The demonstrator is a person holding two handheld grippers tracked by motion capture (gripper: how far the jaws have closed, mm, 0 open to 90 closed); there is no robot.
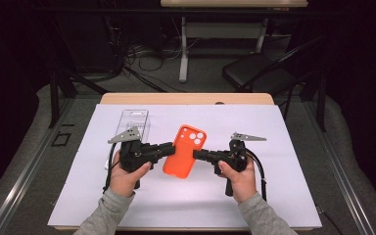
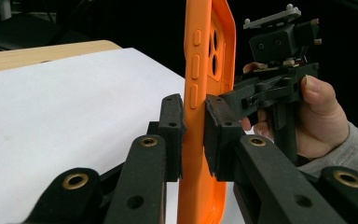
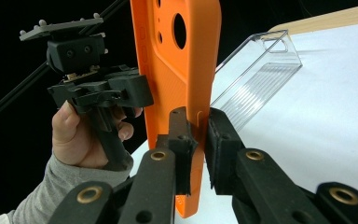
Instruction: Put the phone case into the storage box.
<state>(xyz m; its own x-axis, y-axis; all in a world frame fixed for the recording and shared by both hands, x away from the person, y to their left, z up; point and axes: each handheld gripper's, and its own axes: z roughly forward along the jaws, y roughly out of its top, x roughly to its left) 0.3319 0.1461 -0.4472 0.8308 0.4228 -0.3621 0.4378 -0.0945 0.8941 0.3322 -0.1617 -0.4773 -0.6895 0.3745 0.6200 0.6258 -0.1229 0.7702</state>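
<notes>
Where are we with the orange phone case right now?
Done: the orange phone case looks to be out of the clear plastic package, which lies on the white sheet behind the left gripper. In hand: left gripper and right gripper each clamp one long edge of the case. Left: whatever follows; no phone is in view.

We find the phone case (image 1: 184,150) at the centre of the white sheet (image 1: 284,196), between the left gripper (image 1: 169,148) on its left and the right gripper (image 1: 197,154) on its right. The clear package (image 1: 134,119) lies behind the left gripper.
</notes>
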